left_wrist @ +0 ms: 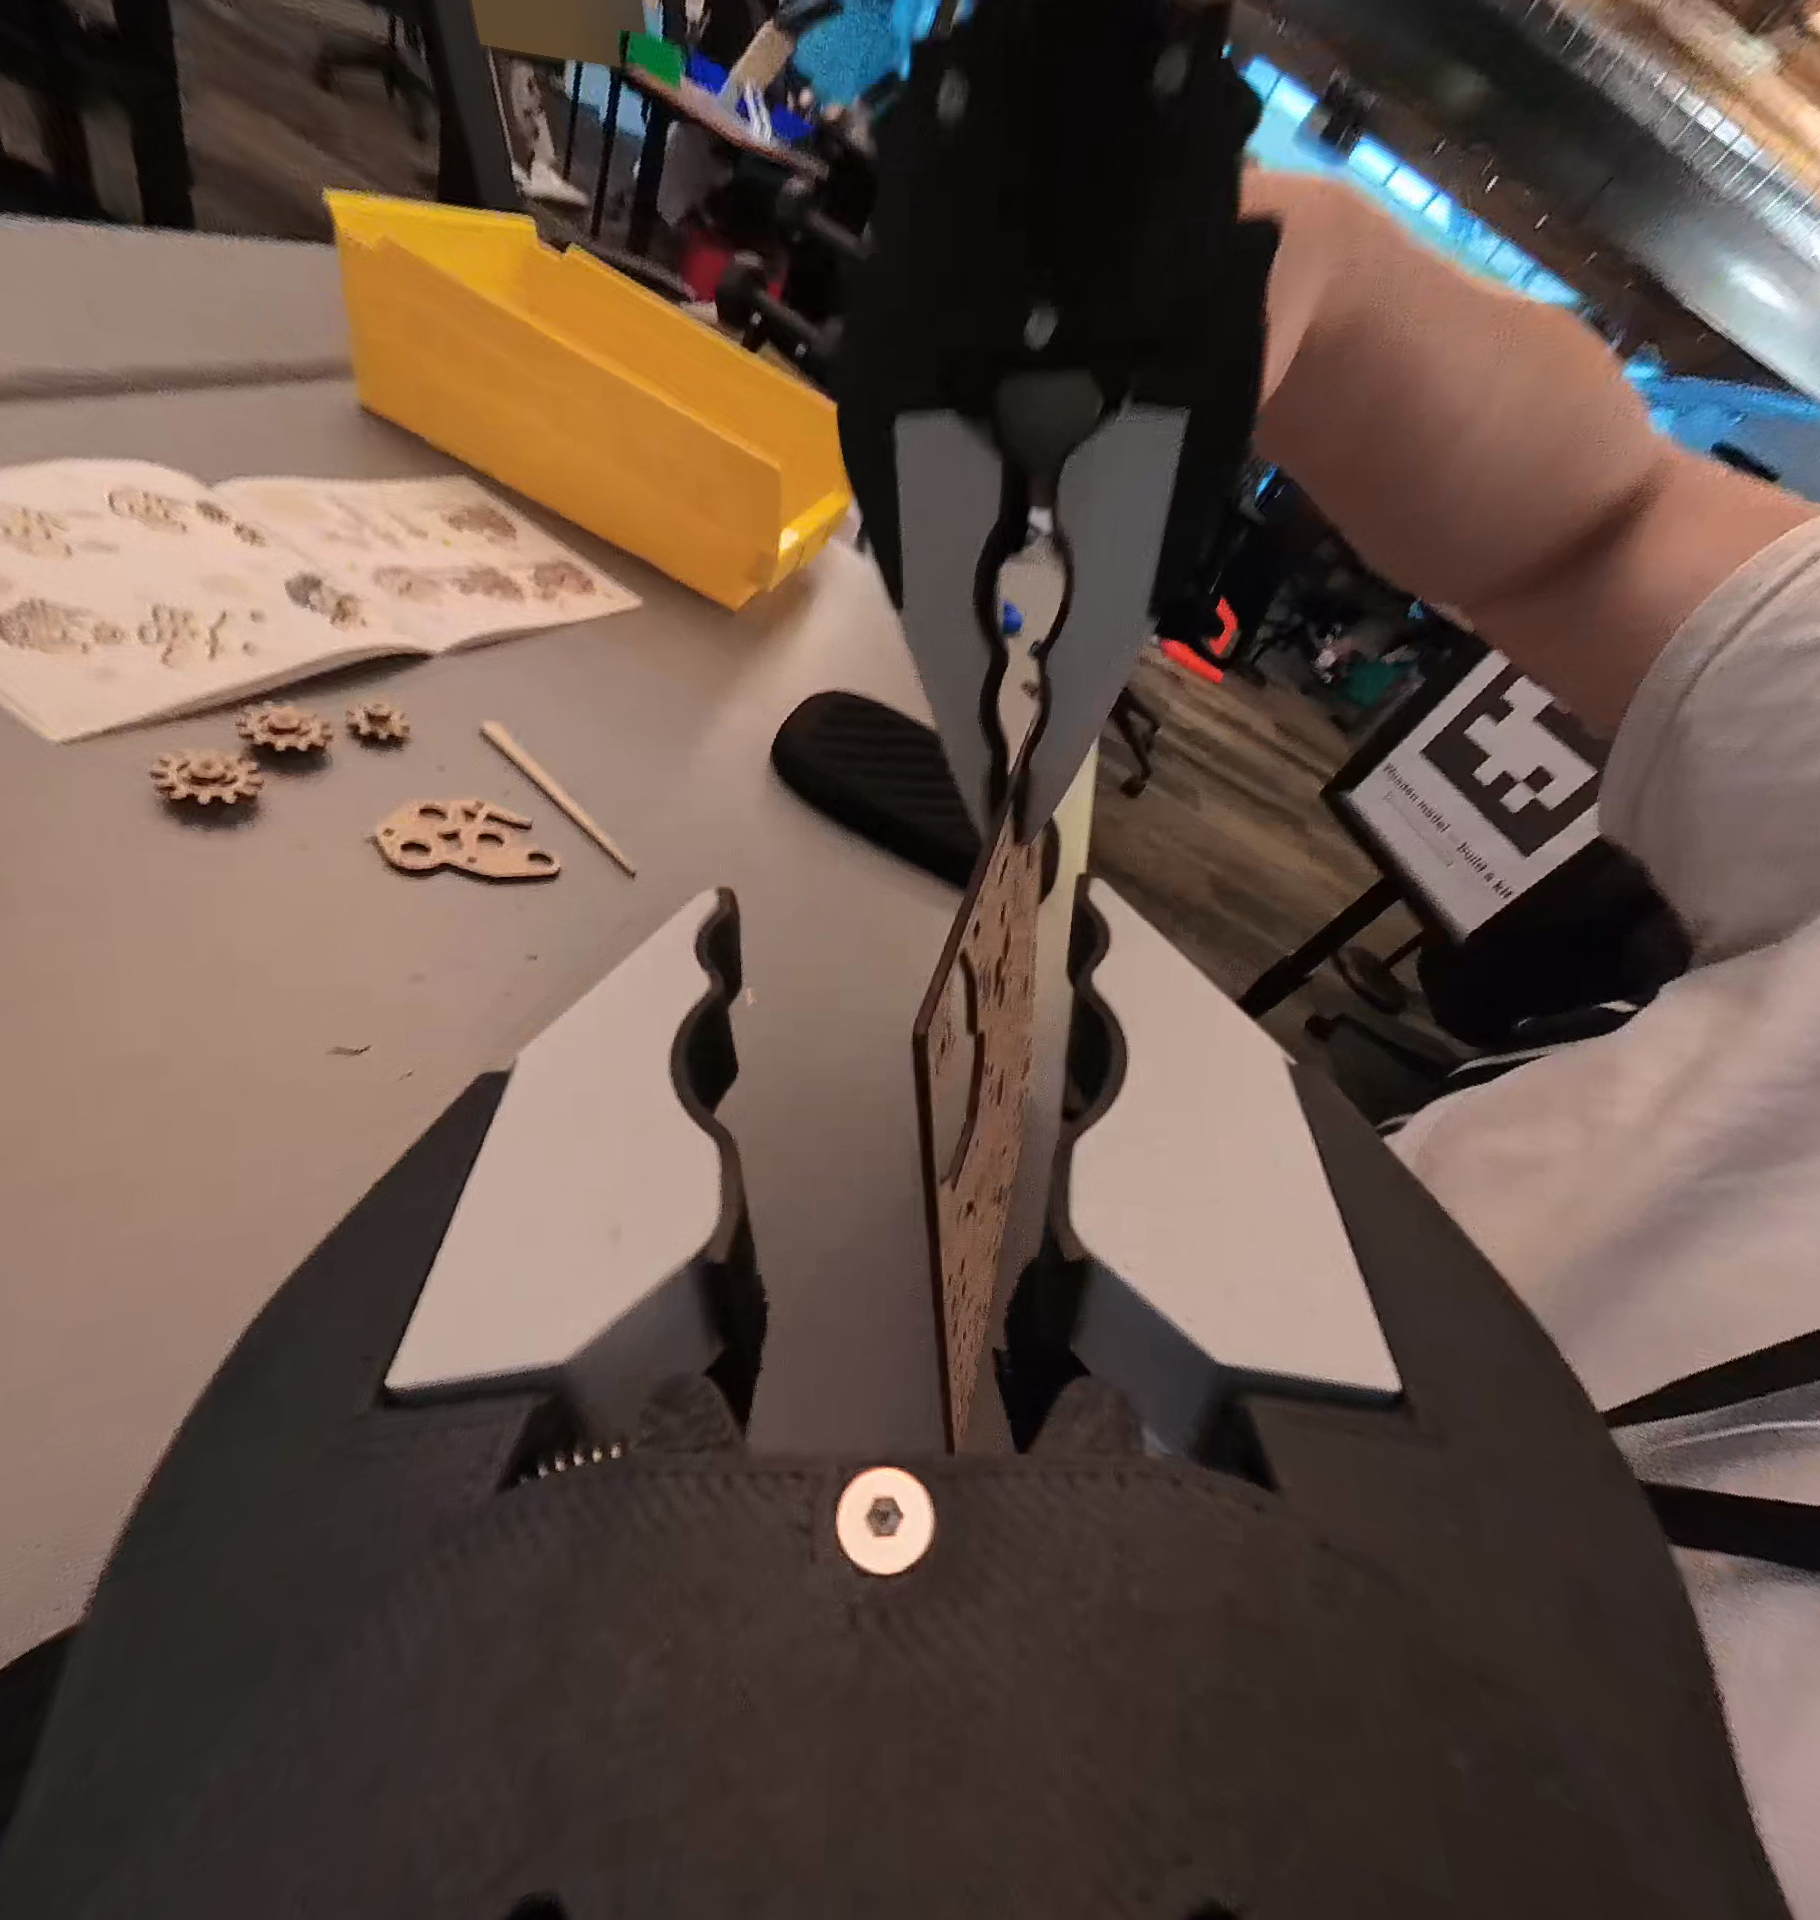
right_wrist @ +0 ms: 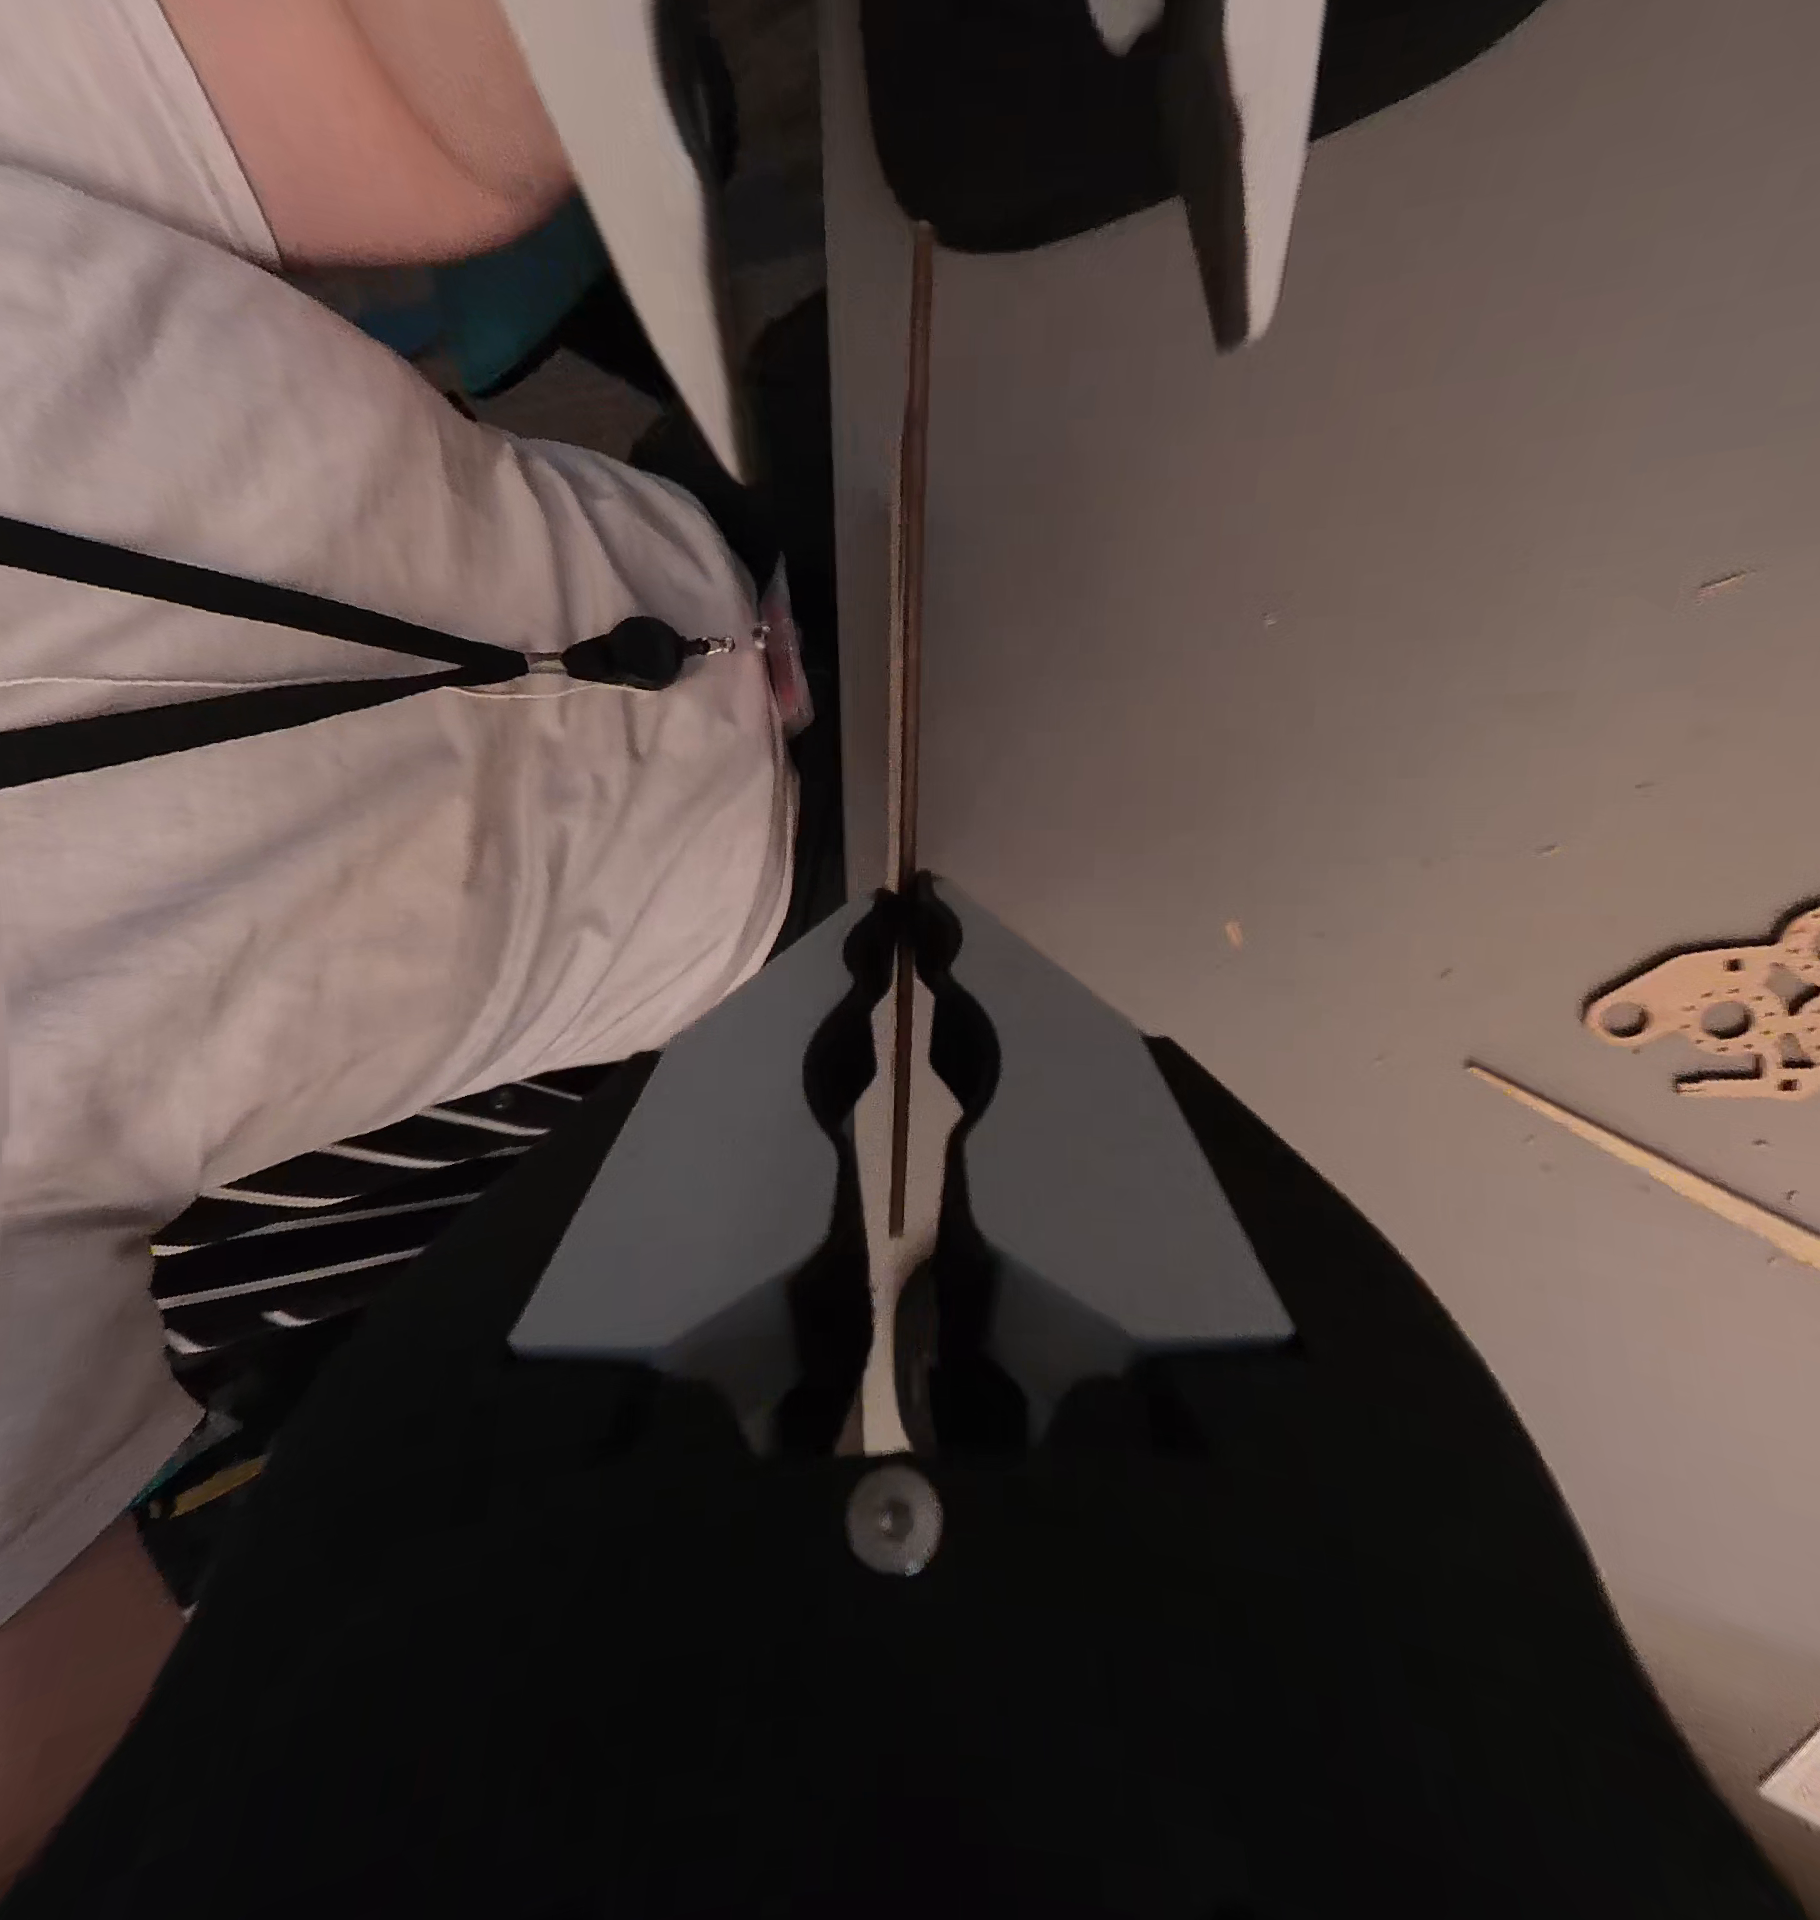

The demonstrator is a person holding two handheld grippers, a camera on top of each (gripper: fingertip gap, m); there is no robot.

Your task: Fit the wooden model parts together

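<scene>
The right hand-held gripper (right_wrist: pixel 904 899) pinches a thin, flat, pierced wooden sheet (left_wrist: pixel 973 1122) by its far end, holding it upright on edge above the grey tabletop (left_wrist: pixel 262 1091), likely so the other tool can take it. The left hand-held gripper (left_wrist: pixel 901 914) is spread wide around the sheet, which lies close to one finger, unclamped. Farther off on the tabletop lie a loose perforated wooden plate (left_wrist: pixel 464 840), a thin wooden stick (left_wrist: pixel 558 798), three small wooden gears (left_wrist: pixel 282 743), an open instruction booklet (left_wrist: pixel 231 582) and a yellow plastic bin (left_wrist: pixel 573 390).
</scene>
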